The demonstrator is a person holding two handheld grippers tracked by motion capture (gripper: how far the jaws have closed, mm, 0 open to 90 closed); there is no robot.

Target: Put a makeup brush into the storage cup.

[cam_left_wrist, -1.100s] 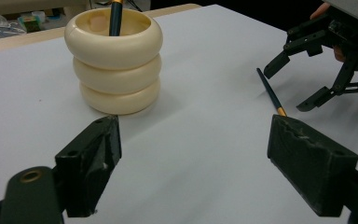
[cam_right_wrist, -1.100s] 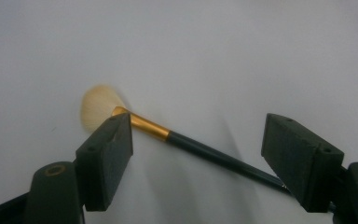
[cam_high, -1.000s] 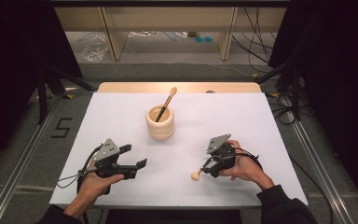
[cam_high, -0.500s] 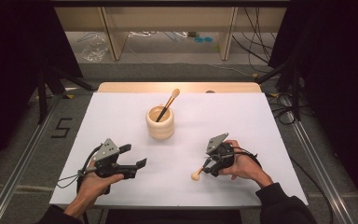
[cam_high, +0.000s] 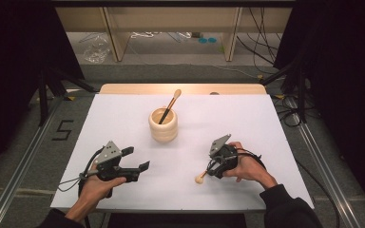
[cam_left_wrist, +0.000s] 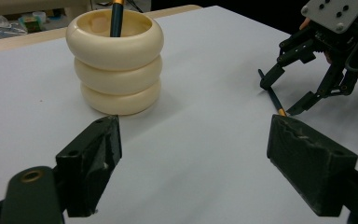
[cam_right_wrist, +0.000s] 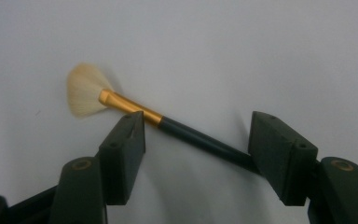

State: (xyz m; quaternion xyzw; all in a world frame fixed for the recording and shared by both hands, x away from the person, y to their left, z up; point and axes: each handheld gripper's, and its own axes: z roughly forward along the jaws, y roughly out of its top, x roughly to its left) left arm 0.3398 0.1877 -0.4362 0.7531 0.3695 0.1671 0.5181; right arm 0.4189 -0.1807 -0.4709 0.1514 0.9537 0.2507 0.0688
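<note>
A light, slim brush lies on the white table between the right gripper's closing, half-open jaws, not yet pinched. Its stiff dark handle looks the best hold; the bristles are soft. The left gripper rests wide open, empty.

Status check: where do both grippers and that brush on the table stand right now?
Right gripper closing around the brush, pads not yet pressing; brush flat on the white table. Left gripper open, holding nothing. Cream holder with second brush stands apart; nothing in the way.
</note>
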